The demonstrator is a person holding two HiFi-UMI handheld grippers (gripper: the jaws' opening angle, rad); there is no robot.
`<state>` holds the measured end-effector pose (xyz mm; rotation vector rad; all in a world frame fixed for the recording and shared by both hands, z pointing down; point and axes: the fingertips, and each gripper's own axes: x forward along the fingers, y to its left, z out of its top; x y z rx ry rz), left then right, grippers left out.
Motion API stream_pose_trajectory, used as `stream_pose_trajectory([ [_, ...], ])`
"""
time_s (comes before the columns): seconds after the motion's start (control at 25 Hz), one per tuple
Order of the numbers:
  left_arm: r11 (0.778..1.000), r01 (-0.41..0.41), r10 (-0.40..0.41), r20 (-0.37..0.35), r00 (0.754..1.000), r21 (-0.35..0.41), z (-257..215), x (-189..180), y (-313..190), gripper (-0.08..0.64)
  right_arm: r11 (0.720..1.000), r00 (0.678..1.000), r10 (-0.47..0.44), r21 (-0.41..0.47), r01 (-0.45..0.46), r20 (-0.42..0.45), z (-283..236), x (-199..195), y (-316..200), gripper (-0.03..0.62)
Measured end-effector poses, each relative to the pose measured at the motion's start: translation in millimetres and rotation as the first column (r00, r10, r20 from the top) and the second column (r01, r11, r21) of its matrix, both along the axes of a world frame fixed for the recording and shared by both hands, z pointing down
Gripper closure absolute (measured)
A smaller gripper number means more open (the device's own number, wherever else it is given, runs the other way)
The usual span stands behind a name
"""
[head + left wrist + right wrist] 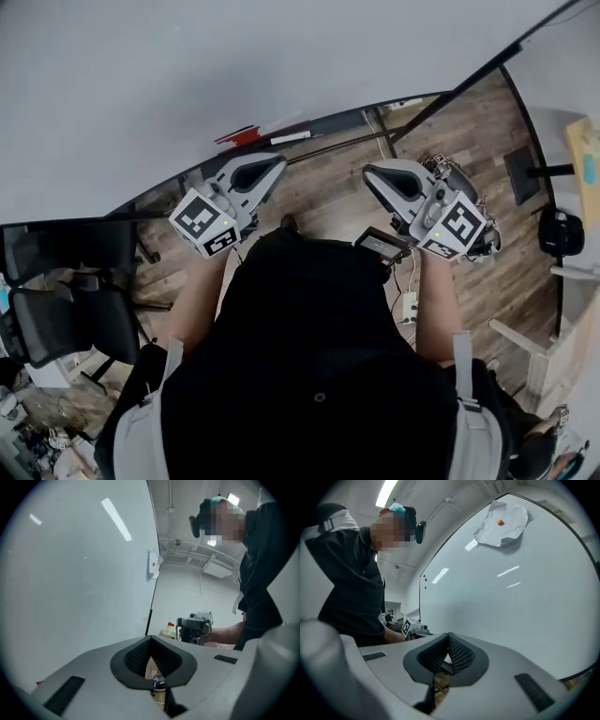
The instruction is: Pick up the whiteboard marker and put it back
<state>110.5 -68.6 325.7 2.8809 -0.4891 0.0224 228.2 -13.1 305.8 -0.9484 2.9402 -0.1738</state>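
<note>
Standing right up against the whiteboard [234, 66], you've got it filling the whole top of the head view, with the wood floor [487, 122] showing below its bottom edge. Your black shirt [309, 356] takes up the lower middle, and an office chair [66, 319] sits off to your left.

Both tools are held up in front of you, side by side but well apart, noses aimed at the board. The left gripper [267, 169] has its claw pressed together at the tips with nothing in it. Same deal with the right gripper [375, 176]: tips closed on each other, empty.

Up on the board there's a crumpled sheet of paper [501, 524] stuck on with a small orange magnet [500, 522].

The whiteboard marker [289, 137] looks to be the slim white stick lying on the ledge along the board's bottom edge, just ahead of the left gripper and not touching it. A red thing [246, 138] lies right beside it, too small to make out.
</note>
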Motion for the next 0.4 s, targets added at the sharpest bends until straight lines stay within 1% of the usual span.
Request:
stream_pose_trajectory([
  [0.08, 1.0, 0.021, -0.021, 0.028, 0.999, 0.007, 5, 10, 13, 0.548, 0.999, 1.0, 0.005, -0.041, -0.006, -0.011, 15, 13, 13, 0.574],
  [0.16, 0.999, 0.045, -0.045, 0.02, 0.999, -0.015, 5, 18, 27, 0.548, 0.996, 1.0, 0.006, -0.087, -0.008, -0.02, 29, 27, 26, 0.574],
  [0.28, 0.998, 0.059, -0.059, 0.008, 0.998, -0.031, 8, 26, 51, 0.548, 0.995, 1.0, -0.016, -0.094, 0.016, 0.0, 34, 41, 46, 0.574],
  [0.4, 0.996, 0.083, -0.082, 0.021, 0.996, -0.043, 18, 23, 71, 0.548, 0.996, 1.0, -0.024, -0.089, 0.026, 0.02, 36, 48, 54, 0.574],
])
